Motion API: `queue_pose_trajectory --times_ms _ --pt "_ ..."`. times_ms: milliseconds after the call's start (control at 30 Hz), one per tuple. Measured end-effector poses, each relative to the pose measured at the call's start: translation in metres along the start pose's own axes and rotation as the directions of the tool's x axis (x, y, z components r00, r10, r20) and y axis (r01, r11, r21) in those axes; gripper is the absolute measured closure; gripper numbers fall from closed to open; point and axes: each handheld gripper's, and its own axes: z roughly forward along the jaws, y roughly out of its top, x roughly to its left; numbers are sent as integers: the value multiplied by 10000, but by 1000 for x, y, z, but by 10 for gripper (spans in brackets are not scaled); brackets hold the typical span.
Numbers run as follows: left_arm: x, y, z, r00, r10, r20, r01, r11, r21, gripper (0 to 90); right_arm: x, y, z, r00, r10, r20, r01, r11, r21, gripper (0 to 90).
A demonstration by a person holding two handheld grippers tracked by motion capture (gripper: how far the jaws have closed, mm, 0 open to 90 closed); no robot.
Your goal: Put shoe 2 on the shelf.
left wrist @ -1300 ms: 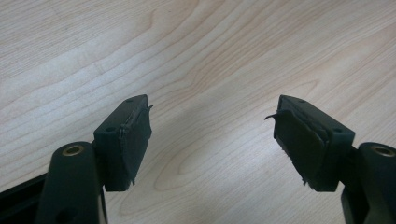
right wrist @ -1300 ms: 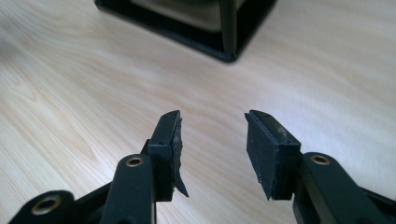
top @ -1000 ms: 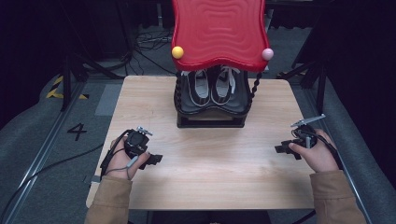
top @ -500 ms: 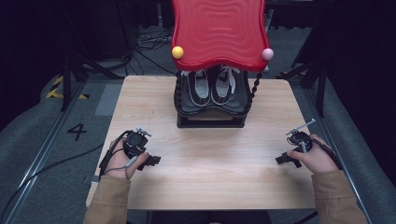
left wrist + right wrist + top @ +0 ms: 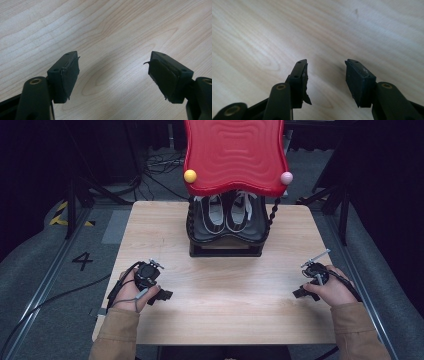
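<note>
One wooden bench [image 5: 220,285] fills the middle of the high view. At its far edge, upper centre of the frame, stands one black rack [image 5: 225,237] with twisted side posts and one red wavy-edged top [image 5: 235,152]. That top carries two small balls on its front corners: one yellow ball [image 5: 190,176] at the left and one pink ball [image 5: 286,178] at the right. Under the top, on the rack's shelf, sits one pair of shoes [image 5: 229,212], two in number, dark with white laces, side by side and touching.

Two hands come in from the bottom. The left gripper [image 5: 162,295] lies at the lower left of the bench, and the right gripper [image 5: 299,292] at the lower right, both well apart from the rack and from each other. In the left gripper view its fingers [image 5: 66,75] are spread wide over bare wood, holding nothing. In the right gripper view the fingers [image 5: 359,80] are parted more narrowly, also empty above the wood.

On the grey floor at the left of the frame one painted numeral "4" [image 5: 82,261] can be read.
</note>
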Motion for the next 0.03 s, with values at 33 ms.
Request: queue_pose_trajectory --times_ms 33 --pt "0 0 0 10000 15 25 -15 10000 23 251 0 0 0 10000 0 0 0 10000 0 531"
